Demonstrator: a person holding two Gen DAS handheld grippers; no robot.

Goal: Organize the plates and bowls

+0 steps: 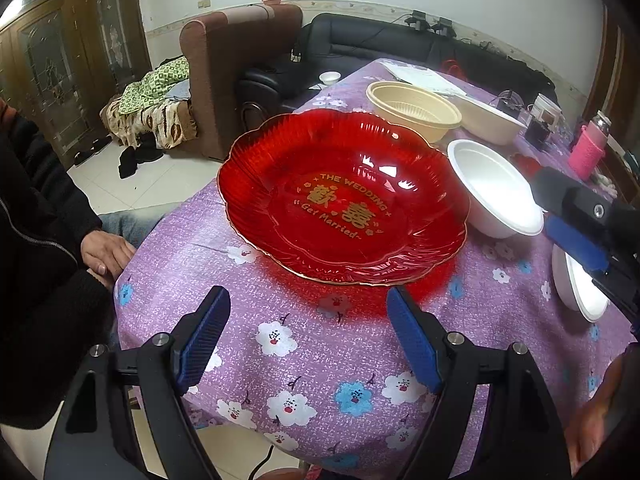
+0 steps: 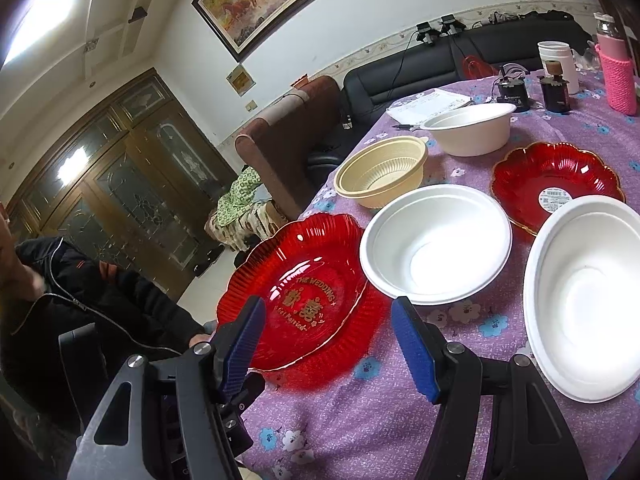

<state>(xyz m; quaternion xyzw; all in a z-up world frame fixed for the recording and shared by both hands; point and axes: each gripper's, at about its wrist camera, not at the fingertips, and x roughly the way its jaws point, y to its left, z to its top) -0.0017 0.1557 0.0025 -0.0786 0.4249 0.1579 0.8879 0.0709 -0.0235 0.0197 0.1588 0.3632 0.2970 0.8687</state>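
A large red scalloped plate (image 1: pixel 344 196) with gold wedding lettering lies on the purple flowered tablecloth (image 1: pixel 304 352); it also shows in the right wrist view (image 2: pixel 304 300). My left gripper (image 1: pixel 308 300) is open and empty, just short of the plate's near rim. My right gripper (image 2: pixel 328 312) is open and empty, above the plate's near right edge; it shows at the right of the left wrist view (image 1: pixel 576 224). A white bowl (image 2: pixel 436 244) sits right of the plate, another white bowl (image 2: pixel 584 300) nearer right. A smaller red plate (image 2: pixel 556 184), a cream bowl (image 2: pixel 380 172) and a far white bowl (image 2: pixel 472 128) lie behind.
A seated person in a black jacket (image 1: pixel 36 240) is at the table's left edge. A pink bottle (image 2: pixel 618 76), a white cup (image 2: pixel 556 60), small dark devices (image 2: pixel 512 96) and papers (image 2: pixel 432 104) stand at the far end. An armchair (image 1: pixel 240 72) and sofa (image 1: pixel 380 40) lie beyond.
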